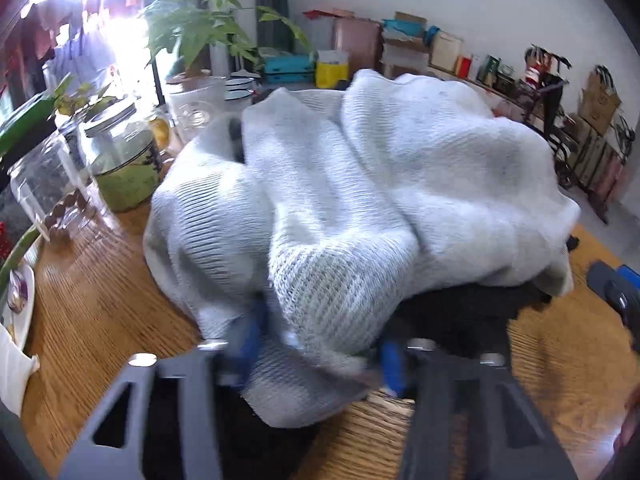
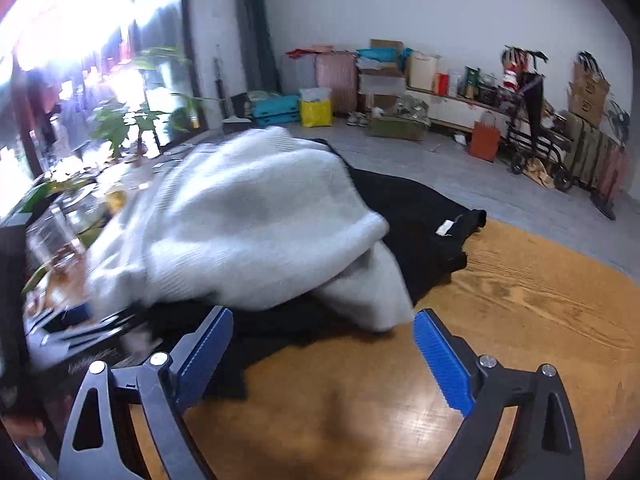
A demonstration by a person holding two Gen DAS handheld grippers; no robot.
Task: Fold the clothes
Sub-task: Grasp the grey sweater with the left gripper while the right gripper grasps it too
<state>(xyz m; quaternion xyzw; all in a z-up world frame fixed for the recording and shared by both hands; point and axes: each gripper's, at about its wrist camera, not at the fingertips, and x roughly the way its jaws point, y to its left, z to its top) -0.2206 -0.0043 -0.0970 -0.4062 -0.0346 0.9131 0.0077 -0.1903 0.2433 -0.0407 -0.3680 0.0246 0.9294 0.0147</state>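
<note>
A white knit sweater (image 1: 360, 184) lies heaped over a black garment (image 2: 420, 220) on the wooden table (image 2: 520, 300), with glass jars (image 1: 120, 152) and a potted plant (image 1: 200, 32) crowding its left edge. The left gripper (image 1: 320, 344) has its blue pads partly closed, with a fold of the sweater between them. The right gripper (image 2: 324, 344) stands wide open and empty at the near edge, beside the sweater's hanging corner.
</note>
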